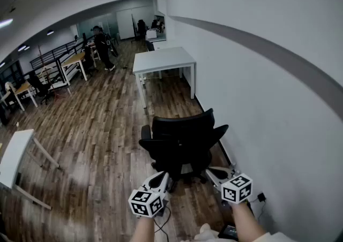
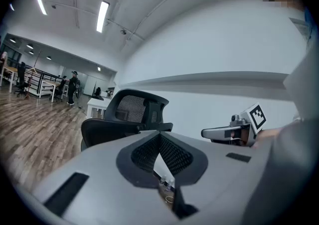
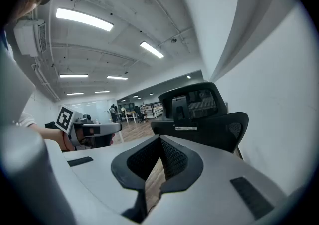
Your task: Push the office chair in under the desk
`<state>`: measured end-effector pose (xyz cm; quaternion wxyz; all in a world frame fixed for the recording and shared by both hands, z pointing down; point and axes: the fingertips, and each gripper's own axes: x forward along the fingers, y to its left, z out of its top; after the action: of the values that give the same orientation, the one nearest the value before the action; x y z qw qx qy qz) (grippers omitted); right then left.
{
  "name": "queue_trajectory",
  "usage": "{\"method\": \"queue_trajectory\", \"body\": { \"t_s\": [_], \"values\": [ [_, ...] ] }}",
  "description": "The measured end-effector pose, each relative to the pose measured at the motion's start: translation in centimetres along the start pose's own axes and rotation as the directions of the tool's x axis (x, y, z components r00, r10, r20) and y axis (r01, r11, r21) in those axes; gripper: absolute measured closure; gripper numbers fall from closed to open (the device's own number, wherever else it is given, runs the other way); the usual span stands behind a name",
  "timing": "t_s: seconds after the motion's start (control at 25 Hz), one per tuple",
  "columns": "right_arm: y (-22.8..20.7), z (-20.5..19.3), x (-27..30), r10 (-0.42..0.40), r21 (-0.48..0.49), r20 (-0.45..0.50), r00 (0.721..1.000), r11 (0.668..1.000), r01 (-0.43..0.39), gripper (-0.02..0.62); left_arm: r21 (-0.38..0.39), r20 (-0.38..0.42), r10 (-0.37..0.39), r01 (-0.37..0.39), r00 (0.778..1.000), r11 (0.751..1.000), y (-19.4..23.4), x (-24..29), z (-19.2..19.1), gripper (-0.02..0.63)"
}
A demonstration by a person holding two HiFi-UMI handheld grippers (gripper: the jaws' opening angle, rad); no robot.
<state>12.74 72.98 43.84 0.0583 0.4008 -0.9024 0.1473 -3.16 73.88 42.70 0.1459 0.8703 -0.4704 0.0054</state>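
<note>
Though aimed nearly level at chair (image 1: pixel 182 147), not yet touching it, so far as head view tells: left gripper (image 1: pixel 163 178) just behind backrest's left edge, right gripper (image 1: pixel 213 171) just behind its right, both near black shell but apart from it. Shut tight on either side, pads together, nothing between, plain in both gripper views. Probably kept closed to serve as blunt pushers, with no grasp needed for a rolling chair. Spread one to each side, likely to share load evenly and check any swivel or veer once pushed. Black, mesh-backed, with headrest and armrests; parked on wood floor (image 1: pixel 96 128) close beside wall (image 1: pixel 257 101), back seemingly turned toward person holding grippers, front toward desk (image 1: pixel 163 60). White, set against same wall, farther ahead and well apart from chair; bare boards between, so room, by the look of it, for a straight roll along wall. Nothing of chair under desk yet; whole push left to do. Worth minding: dark cable (image 1: pixel 161 219) on floor below grippers, behind them and out of path ahead. Far off, other desks and a standing figure (image 1: pixel 102 48), of no bearing on push. No brand, label or word readable anywhere on chair, desk or wall; only black-and-white square patterns on cubes (image 1: pixel 146 202), code marks rather than letters.
</note>
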Motion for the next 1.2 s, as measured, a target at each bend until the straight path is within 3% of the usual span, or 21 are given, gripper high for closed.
{"method": "queue_trajectory", "body": {
  "t_s": [0.4, 0.84, 1.2],
  "values": [
    [-0.1, 1.0, 0.5, 0.041, -0.005, 0.018, 0.999, 0.999, -0.041, 0.563, -0.003, 0.02, -0.005, 0.005, 1.0, 1.0, 0.4, 0.4, 1.2, 0.604],
    [-1.3, -0.2, 0.5, 0.065, 0.018, -0.035, 0.997, 0.998, -0.064, 0.561, -0.029, -0.002, -0.031, 0.03, 1.0, 0.999, 0.6, 2.0, 0.5, 0.604],
    [-3.0, 2.2, 0.1, 0.096, 0.026, -0.03, 0.995, 0.995, -0.096, 0.561, -0.035, -0.015, -0.036, 0.036, 0.999, 0.999, -0.1, 4.0, 1.9, 0.604]
  ]
}}
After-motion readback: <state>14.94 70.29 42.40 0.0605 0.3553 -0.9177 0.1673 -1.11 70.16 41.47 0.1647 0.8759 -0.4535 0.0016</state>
